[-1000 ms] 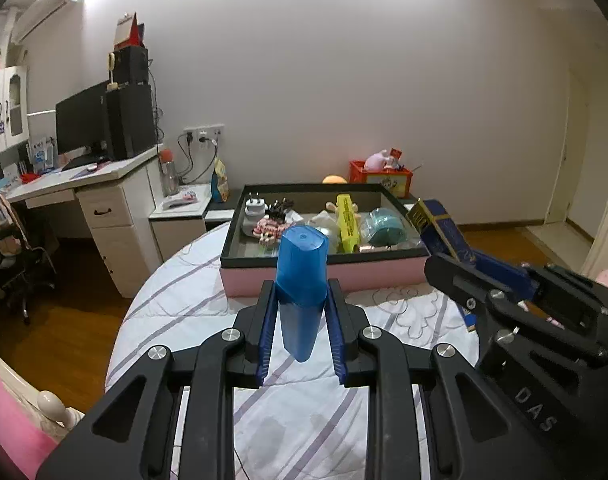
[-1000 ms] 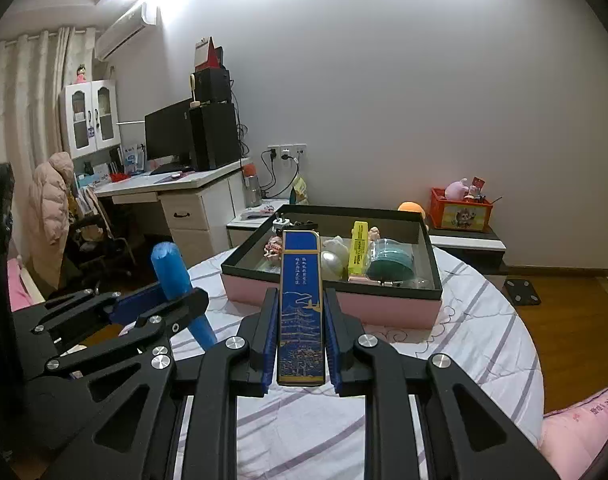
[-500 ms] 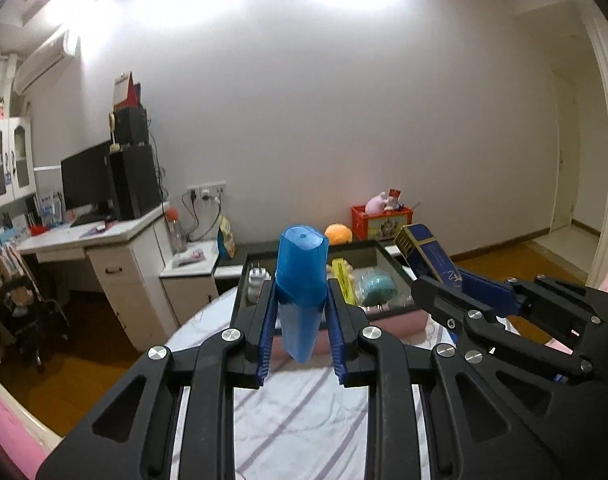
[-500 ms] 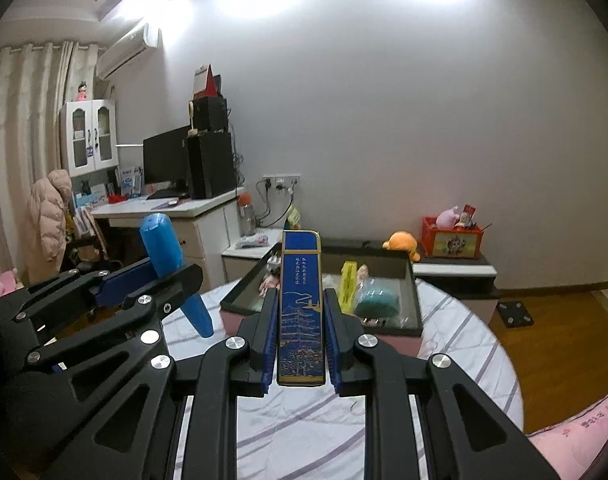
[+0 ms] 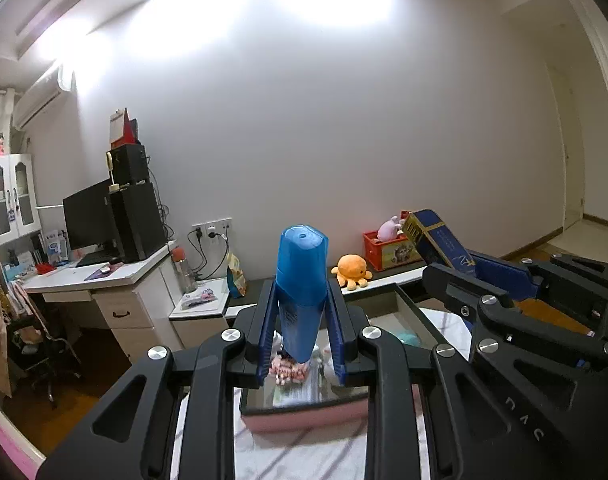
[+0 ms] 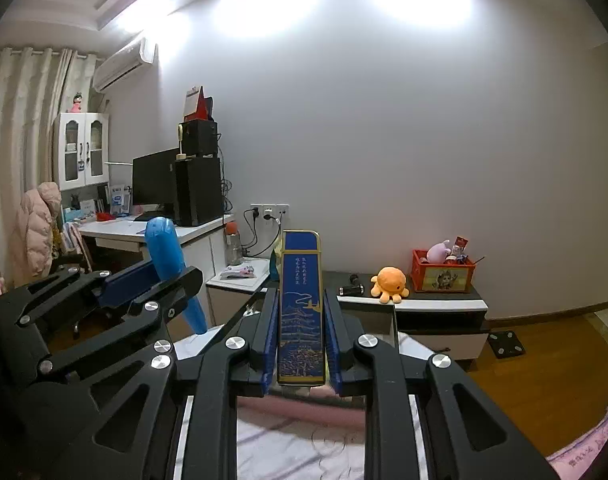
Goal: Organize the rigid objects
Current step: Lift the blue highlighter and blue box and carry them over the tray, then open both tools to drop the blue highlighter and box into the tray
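My left gripper is shut on a blue plastic bottle, held upright above the near end of the pink box with a black rim. My right gripper is shut on a long dark blue box with gold print, held over the same pink box. The bottle also shows at the left of the right wrist view. The blue box shows at the right of the left wrist view. Small items lie inside the pink box, mostly hidden by the grippers.
The box stands on a round table with a striped white cloth. Behind are a white desk with a monitor, a low cabinet with an orange plush octopus and a red toy crate.
Both grippers have risen and moved forward toward the pink box, tilting upward. The box now lies right under the fingers. Both grips are unchanged.
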A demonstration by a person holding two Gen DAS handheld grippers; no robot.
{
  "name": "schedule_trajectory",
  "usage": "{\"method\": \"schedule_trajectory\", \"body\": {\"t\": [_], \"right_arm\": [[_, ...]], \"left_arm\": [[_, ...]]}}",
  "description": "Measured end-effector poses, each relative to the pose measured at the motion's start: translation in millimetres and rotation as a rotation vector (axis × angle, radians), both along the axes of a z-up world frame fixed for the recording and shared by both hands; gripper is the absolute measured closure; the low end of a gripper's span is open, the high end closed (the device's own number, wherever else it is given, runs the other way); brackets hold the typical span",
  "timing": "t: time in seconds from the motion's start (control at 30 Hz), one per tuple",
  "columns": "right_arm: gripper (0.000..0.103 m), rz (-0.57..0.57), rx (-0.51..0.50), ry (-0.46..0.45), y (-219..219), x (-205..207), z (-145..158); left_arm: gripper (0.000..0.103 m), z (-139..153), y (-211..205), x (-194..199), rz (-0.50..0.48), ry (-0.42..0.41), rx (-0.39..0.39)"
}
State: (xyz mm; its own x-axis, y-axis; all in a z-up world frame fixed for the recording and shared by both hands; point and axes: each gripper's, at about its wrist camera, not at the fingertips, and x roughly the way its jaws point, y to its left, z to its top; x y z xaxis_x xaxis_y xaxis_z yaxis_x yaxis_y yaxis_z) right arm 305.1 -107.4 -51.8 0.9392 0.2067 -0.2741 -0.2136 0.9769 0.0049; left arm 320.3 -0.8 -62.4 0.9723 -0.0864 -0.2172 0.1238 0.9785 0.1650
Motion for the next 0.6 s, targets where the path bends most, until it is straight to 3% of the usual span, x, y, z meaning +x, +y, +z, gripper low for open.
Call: {"method": "schedule_trajectory", "body": {"t": [0.27,0.6], "right_arm": [[0.082,0.000,-0.011,0.039,3,63,-15],[0.082,-0.018,-0.040,0.210,5,150,-70]], "left_arm": [[0.079,-16,-5,75,0.008,0.039,0.056],[0.079,-77,-14,170,-0.014,0.227,0.067]]}}
